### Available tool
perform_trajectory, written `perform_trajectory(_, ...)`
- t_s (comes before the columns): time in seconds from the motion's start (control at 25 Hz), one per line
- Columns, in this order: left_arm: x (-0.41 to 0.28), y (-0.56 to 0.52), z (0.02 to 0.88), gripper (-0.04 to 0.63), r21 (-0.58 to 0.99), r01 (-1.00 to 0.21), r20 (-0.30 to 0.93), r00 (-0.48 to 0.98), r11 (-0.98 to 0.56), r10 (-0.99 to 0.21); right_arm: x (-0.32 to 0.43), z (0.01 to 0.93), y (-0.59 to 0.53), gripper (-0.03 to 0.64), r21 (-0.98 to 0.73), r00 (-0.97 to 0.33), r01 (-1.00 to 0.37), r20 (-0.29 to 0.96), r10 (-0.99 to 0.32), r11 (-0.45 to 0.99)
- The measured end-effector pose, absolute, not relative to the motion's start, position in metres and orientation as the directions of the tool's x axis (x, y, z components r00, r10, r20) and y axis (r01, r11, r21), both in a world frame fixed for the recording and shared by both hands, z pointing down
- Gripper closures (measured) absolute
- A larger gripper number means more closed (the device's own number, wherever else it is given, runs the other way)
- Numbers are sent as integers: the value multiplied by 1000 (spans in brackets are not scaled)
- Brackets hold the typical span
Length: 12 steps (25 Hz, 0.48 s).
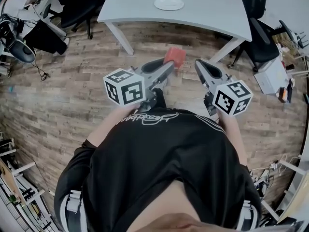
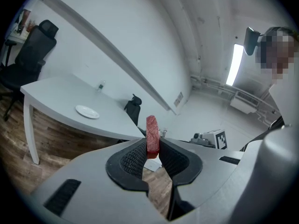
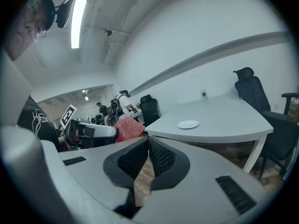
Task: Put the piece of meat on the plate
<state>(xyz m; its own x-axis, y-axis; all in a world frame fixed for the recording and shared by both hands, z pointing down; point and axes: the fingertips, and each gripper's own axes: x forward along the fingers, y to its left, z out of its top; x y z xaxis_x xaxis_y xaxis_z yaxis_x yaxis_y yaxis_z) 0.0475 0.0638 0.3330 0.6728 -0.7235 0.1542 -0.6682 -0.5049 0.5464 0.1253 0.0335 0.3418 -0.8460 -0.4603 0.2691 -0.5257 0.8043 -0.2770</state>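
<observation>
**Meat gripped, plate well off: carry leg**

Left gripper (image 2: 152,147): jaws part-way closed and clamped on the flat red slab of meat (image 2: 152,135). The slab stands on edge between the ribbed pads, and its upper half is clear above them.

Right gripper (image 3: 148,139): pad tips meet, nothing between them. It is held level beside the left one.

The small round white plate (image 1: 169,4) sits bare on the pale grey table (image 1: 212,11), well apart from both grippers. The meat hangs over the wood-plank floor (image 1: 72,95), short of the table edge.

Step, as judged: pick done, transport to the plate in hand.

Next move calls for:
- bringing the left gripper over the plate
- tipping the slab flat or lowering it close
- opening the jaws only once it is over the plate's middle, or it may topple off the rim
</observation>
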Motion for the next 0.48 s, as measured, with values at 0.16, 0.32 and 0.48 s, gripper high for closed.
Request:
perform_trajectory(0.16, 26, 21, 336, 512, 554, -665, 163, 676, -501, -718, 105, 345, -10, 606, -288, -839, -537, 279, -467, 793)
perform_trajectory(0.32, 0, -29, 338, 512, 569, -657, 177, 686, -495, -706, 83, 347, -59, 606, -308, -829, -553, 296, -475, 774)
perform_trajectory(0.48, -25, -81, 341, 512, 587, -650, 194, 692, -483, -696, 64, 347, -108, 606, -332, -817, -571, 311, -485, 750)
